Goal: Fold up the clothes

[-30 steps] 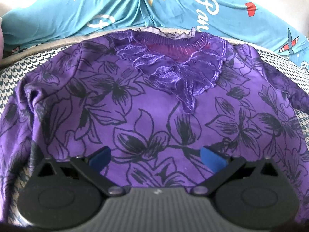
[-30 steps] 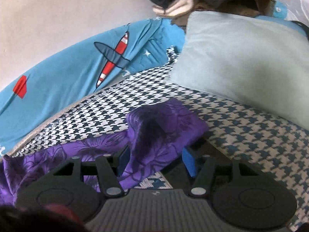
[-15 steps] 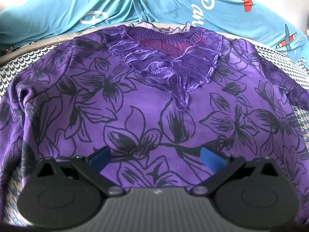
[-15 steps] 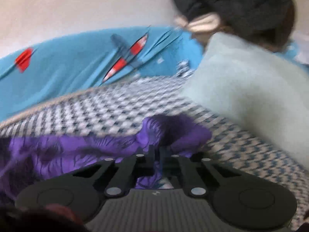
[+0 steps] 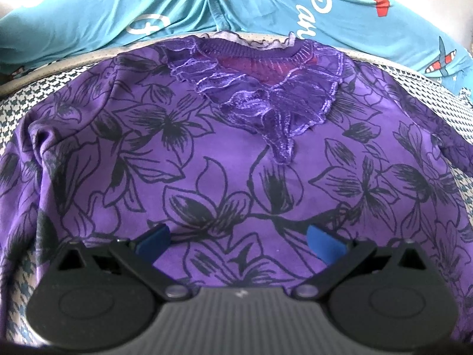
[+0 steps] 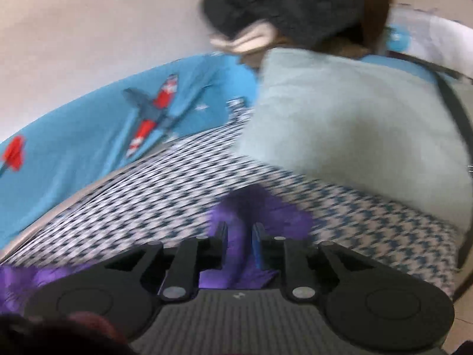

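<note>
right hand-held gripper point(image 6: 240, 244) | pinching sleeve point(image 6: 257, 210) of purple top point(image 5: 236, 159)

- Blue printed sheet point(image 5: 340, 14) across the top of the frame
- Houndstooth cover point(image 6: 165, 186) at centre
- Pale green pillow point(image 6: 354, 124), upper right

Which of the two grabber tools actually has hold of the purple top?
The right gripper: its jaws are pinched on a bunch of the purple top. The left gripper hangs open above the top, gripping nothing.
</note>
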### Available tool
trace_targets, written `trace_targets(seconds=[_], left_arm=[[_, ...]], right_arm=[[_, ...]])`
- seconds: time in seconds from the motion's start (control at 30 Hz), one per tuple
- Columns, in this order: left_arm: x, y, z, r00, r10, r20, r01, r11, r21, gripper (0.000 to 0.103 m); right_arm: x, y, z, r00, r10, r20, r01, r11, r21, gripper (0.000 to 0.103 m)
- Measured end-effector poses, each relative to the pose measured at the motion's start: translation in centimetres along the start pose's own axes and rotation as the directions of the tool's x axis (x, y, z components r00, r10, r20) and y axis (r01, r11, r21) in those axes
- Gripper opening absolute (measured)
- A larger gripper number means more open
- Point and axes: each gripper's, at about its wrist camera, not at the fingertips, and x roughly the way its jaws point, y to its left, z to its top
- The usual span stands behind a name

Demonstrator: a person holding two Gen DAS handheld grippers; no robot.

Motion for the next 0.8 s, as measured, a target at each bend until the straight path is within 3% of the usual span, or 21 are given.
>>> trace_targets(seconds=[0.13, 0.33, 0.8], left_arm=[[-0.2, 0.3, 0.0, 1.0, 0.01, 0.004, -0.01, 1.0, -0.009, 0.103], [-0.9, 1.4, -0.1, 1.0, 0.018, 0.025, -0.018, 0.999, -0.03, 0.103], [-2.9, 4.8, 0.0, 0.995, 0.077, 0.07, -0.067, 0.989, -0.135, 0.103]], right_arm=[[-0.6, 3.2, -0.9, 0.998, 0.067, -0.005, -0.068, 0.99, -0.125, 0.036], [-0.9, 6.7, -2.6, 0.979, 0.187, -0.08, -0.201, 0.952, -0.232, 0.037], [-2.6, 11.4, -5.0, 0.948, 0.259, -0.186, -0.306, 0.904, -0.298, 0.044]])
